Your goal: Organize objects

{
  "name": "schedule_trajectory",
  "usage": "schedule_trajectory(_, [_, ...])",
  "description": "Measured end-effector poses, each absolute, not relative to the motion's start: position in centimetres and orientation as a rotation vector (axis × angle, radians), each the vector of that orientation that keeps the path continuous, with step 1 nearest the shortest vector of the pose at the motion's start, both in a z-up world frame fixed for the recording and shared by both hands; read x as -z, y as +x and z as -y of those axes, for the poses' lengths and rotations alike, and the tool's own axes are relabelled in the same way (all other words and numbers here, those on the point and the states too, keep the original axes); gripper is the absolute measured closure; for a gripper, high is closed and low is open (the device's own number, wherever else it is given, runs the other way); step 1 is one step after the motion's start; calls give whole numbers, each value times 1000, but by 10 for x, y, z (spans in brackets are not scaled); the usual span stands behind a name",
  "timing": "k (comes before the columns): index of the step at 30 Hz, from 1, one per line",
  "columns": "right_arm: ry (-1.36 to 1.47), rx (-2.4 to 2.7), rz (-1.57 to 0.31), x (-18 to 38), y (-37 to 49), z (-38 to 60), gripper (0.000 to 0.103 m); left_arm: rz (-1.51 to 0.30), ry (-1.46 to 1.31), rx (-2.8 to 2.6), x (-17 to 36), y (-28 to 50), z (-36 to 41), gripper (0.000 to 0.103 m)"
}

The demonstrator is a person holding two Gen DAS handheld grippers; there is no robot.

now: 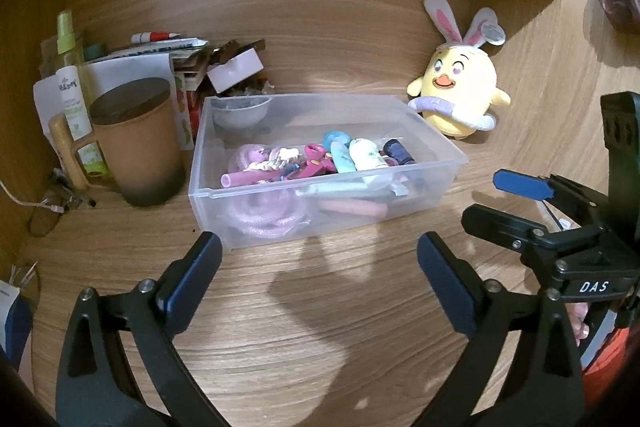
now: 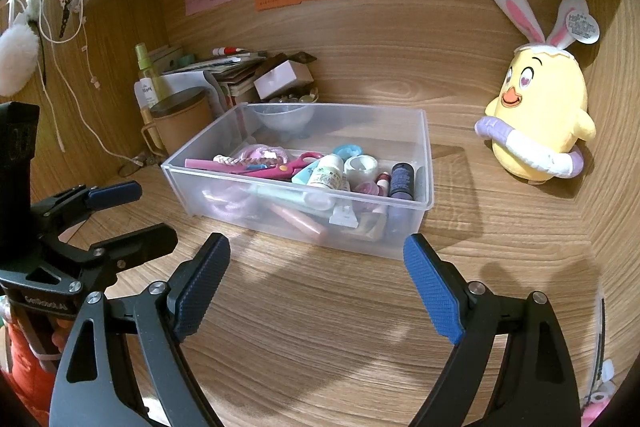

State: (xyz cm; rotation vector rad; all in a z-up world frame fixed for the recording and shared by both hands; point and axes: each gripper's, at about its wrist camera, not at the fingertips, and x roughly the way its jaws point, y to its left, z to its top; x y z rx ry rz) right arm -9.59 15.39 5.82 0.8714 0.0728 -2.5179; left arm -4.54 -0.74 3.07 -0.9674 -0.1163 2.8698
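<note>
1. Left wrist view: your left gripper (image 1: pixel 320 259) tilts down over the wooden desk (image 1: pixel 300 327), jaws wide and empty. The clear bin (image 1: pixel 400 211) of small items lies just ahead; a brown mug (image 1: pixel 140 147) stands beside it.
2. Right wrist view: your right gripper (image 2: pixel 316 263) hovers likewise, jaws wide, nothing between. A chick plush (image 2: pixel 540 107) sits right; the bin's contents are hard to distinguish.

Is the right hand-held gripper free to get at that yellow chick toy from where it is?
Probably yes. The right hand-held gripper is open and empty, and only bare desk lies between it and the yellow chick toy; the clear bin sits off to the side.
</note>
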Motion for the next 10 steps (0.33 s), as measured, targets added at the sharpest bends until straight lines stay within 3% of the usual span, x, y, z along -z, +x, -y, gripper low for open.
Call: schedule_trajectory(10, [885,2514,-66,-55,-99,-156,16,114,-959,-2867,-29,-45,4,3])
